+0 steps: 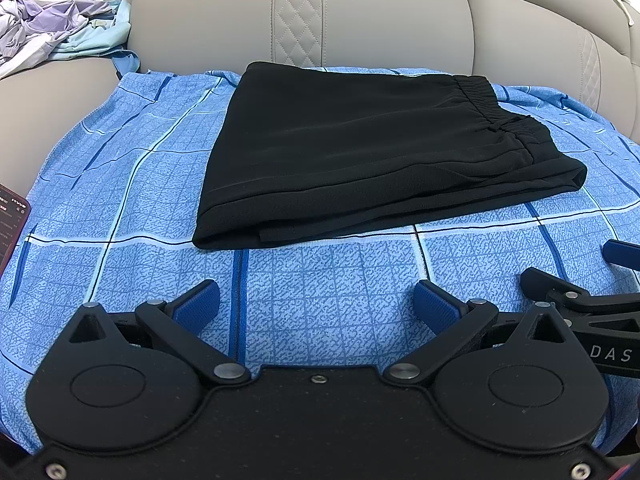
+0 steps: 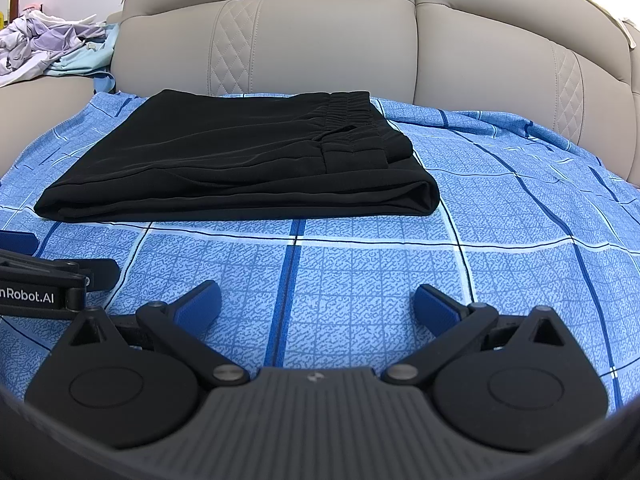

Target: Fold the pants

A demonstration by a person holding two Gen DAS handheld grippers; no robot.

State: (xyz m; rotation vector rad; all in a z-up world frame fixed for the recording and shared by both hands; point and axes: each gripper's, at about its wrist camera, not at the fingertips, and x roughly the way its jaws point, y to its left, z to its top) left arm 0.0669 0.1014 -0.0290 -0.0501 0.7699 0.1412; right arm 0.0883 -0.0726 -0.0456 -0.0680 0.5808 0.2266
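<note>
Jaws spread wide and empty on both tools, nothing between the blue pads. Left gripper (image 1: 316, 300) held low over the blue checked sheet (image 1: 120, 184), right gripper (image 2: 318, 300) just beside it at the same height, each tool's tip showing at the edge of the other's view. Both pulled back toward the near edge of the sheet, clear of the cloth, probably because the folding looks finished and no grasp is needed.

Ahead of the jaws, apart from them by a band of bare sheet: black pants (image 1: 360, 152), folded into a flat, compact rectangle of several layers. Nearest edge a rounded fold running across the front, stacked edges showing at its corners. Elastic waistband (image 1: 492, 112) gathered on top at the right far corner, a drawcord seemingly tucked beneath it, though too dark to tell for sure. Bundle sitting left of centre from the right wrist view (image 2: 240, 156), slightly right of centre from the left. Laid square on the sheet, presumably so the sheet serves as a clean folding surface over the sofa seat.

At far left edge, dark phone (image 1: 12, 224) resting on the sheet. Behind, beige leather sofa back (image 1: 400, 12) with quilted diamond stitching. Farthest off to the left, heap of pale clothes (image 1: 52, 28) on the neighbouring seat, well apart from the pants.
</note>
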